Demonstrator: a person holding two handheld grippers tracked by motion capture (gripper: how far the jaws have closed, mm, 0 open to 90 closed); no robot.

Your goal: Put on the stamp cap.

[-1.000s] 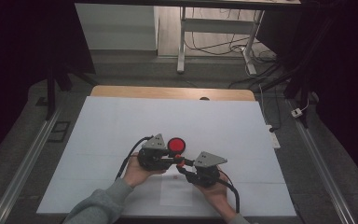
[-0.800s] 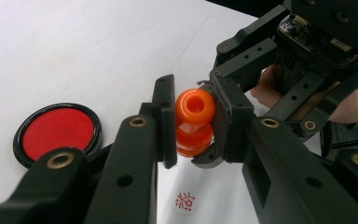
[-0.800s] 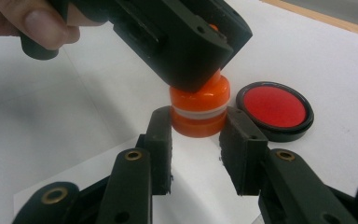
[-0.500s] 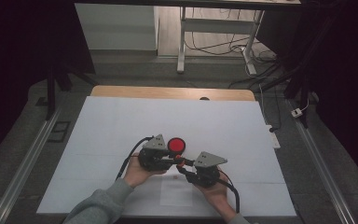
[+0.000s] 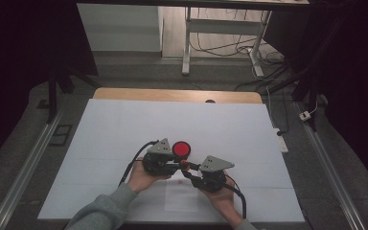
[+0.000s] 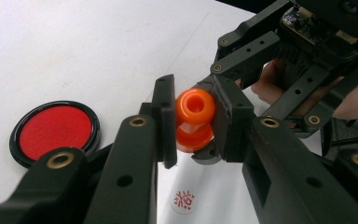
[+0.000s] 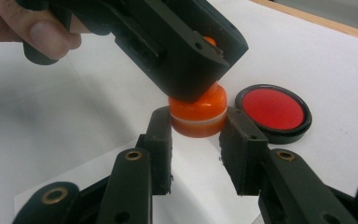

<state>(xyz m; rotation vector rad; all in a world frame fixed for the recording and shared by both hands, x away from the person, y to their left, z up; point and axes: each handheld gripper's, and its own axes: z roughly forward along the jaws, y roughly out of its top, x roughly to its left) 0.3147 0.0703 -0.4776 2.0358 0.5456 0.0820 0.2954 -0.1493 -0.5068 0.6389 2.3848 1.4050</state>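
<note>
A white sheet covers most of the surface, whose bare wooden edge shows along the far side. A paper slip lies on the sheet near the front, with a small red seal print stamped on it. Beyond the surface, a grey-legged stand rests on the floor amid loose cables, and a white power strip lies off to the right.

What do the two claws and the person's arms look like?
Both are black, jointed metal with brass-coloured rivets. The left claw and the right claw each carry a grey three-cornered plate on top and trail a black cable. The left arm wears a grey-green sleeve; the hands are bare.
</note>
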